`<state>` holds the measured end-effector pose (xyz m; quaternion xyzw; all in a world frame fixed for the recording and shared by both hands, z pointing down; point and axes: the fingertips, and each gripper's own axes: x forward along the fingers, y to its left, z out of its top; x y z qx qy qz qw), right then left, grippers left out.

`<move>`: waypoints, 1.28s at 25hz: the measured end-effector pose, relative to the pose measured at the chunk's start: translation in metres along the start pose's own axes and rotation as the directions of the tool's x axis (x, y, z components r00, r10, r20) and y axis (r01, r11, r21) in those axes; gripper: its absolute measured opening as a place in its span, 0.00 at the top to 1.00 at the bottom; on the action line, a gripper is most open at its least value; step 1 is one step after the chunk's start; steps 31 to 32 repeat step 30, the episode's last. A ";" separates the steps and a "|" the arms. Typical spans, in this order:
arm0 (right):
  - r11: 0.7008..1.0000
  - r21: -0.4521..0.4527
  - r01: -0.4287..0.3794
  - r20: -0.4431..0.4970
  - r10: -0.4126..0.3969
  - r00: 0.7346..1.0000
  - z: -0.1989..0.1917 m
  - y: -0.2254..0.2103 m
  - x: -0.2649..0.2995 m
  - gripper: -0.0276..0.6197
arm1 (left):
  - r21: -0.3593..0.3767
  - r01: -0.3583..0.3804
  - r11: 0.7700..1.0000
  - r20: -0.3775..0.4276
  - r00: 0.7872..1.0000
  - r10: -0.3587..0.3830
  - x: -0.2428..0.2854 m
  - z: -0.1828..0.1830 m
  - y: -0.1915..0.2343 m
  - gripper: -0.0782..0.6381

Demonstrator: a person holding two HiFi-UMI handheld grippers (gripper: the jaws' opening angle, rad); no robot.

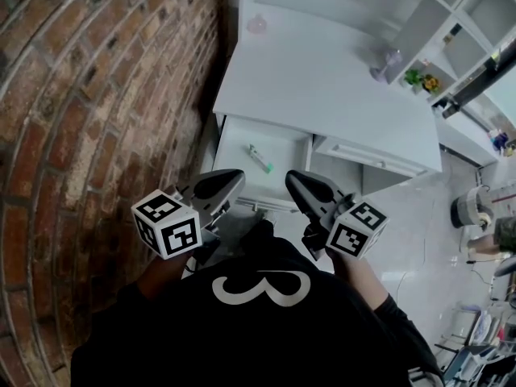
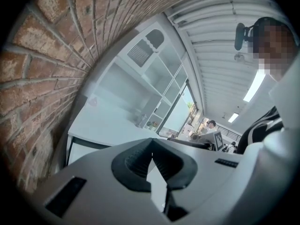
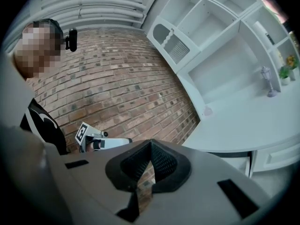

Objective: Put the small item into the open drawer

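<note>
A small green-and-white tube (image 1: 260,159) lies inside the open drawer (image 1: 284,145) of the white desk. Both grippers are held back from the drawer, close to my chest. My left gripper (image 1: 235,178) hangs over the drawer's front left, jaws shut with nothing between them; in the left gripper view the left gripper (image 2: 152,153) has its pads touching. My right gripper (image 1: 293,178) is over the drawer's front right, also shut and empty, and the pads meet in the right gripper view too (image 3: 150,146). The left gripper (image 3: 101,142) also shows there, against the brick.
A brick wall (image 1: 89,95) runs along the left. The white desk top (image 1: 322,79) carries a pink item (image 1: 256,24) and a purple vase-like thing (image 1: 387,64). A closed drawer (image 1: 371,156) sits right of the open one. Shelves with a small plant (image 1: 423,79) stand behind.
</note>
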<state>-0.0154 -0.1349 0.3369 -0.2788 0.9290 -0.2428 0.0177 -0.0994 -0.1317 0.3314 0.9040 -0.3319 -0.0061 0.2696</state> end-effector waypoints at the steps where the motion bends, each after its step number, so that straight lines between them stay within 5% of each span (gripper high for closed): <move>1: 1.000 -0.003 -0.004 -0.004 0.004 1.000 -0.001 0.001 0.001 0.95 | 0.002 -0.001 1.000 -0.001 1.000 0.001 0.000 0.000 0.000 0.89; 32: 0.996 -0.009 -0.088 -0.088 0.087 0.992 0.014 -0.045 0.036 0.95 | -0.003 -0.082 0.997 -0.032 0.996 0.082 0.044 0.009 0.044 0.89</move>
